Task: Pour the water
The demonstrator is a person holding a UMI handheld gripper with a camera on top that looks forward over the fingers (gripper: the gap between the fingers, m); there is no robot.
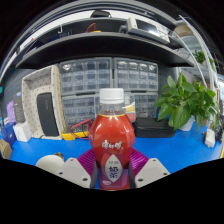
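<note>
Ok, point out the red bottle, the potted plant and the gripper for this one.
red bottle (pixel 112 140): gripper view, on its red body above the label.
potted plant (pixel 188 100): gripper view, on its leaves.
gripper (pixel 112 172): gripper view, midway between the fingertips, which press the bottle's sides.

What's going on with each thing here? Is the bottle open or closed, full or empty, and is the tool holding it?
Bottle: upright, nearly full of red drink, held between the tool's fingers.
Cap: white, on the bottle, closed.
Tool: shut on the bottle, both fingers pressing its sides.
Plant: upright on the blue table, beyond the bottle.
Drawers: all pushed in, behind the bottle.
</note>
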